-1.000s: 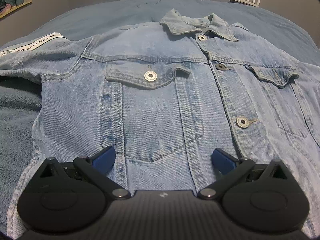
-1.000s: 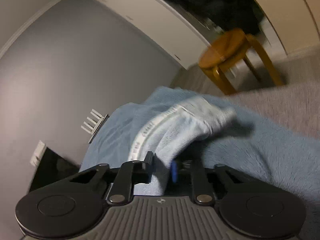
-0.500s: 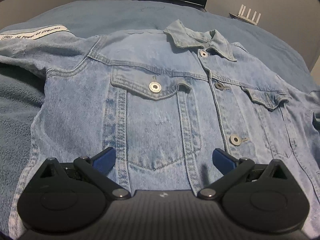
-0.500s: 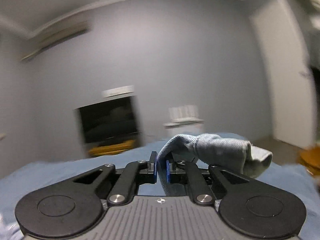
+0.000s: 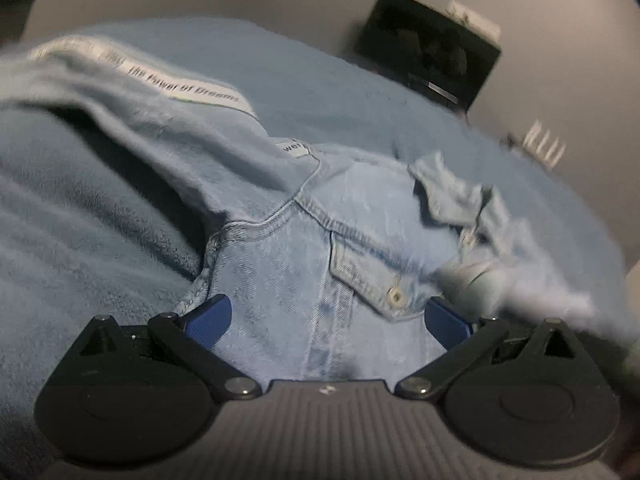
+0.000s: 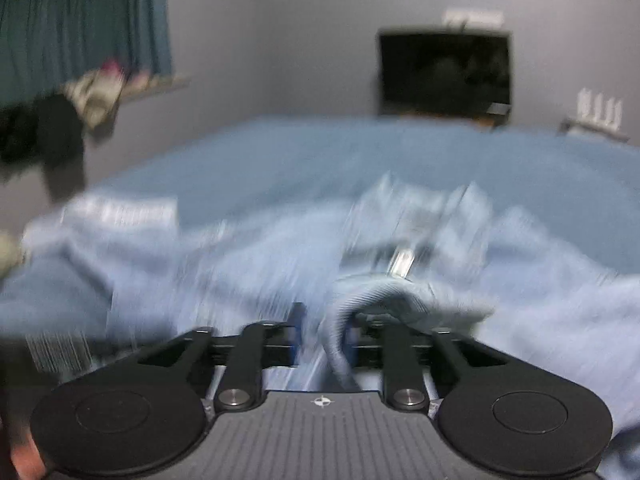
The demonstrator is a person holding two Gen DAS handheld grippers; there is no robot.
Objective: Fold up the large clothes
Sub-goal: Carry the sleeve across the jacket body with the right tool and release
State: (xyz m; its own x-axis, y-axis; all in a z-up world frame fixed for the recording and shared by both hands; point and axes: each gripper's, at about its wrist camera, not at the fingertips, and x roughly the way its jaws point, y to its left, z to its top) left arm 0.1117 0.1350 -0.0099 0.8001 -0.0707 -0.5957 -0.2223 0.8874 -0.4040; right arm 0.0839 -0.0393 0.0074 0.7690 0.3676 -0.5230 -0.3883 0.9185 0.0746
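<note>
Left wrist view: one denim jacket [image 5: 280,248] lies front-up on the blue blanket [image 5: 88,232] that covers the bed. One sleeve [image 5: 132,120] runs out to the upper left w/ a white printed strip along it; a 2nd small white tag sits near the shoulder seam. One chest pocket flap is clear, w/ one metal button [image 5: 396,297] on it. Collar is up toward the far side, blurred. A pale bundle of cloth, the other sleeve's end [image 5: 476,280], lies across the chest at the right, too smeared to read more.

Left gripper [image 5: 326,322] hangs over the jacket's lower front, 2 blue pads spread wide, nothing between them, not pinching the cloth.

Right wrist view is heavily motion-blurred. Right gripper [image 6: 322,330]: jaws are opening, a fold of the sleeve cuff [image 6: 380,300] sits between the 2 fingers, closer to the right-side one; left-side pad stands clear of it. Can't tell if the other pad touches.

Round the bed: one dark screen [image 6: 444,72] against the grey wall, one white rack w/ upright prongs [image 6: 600,108] on a ledge at right, a teal curtain [image 6: 84,16] at left, some clutter on a shelf below it.
</note>
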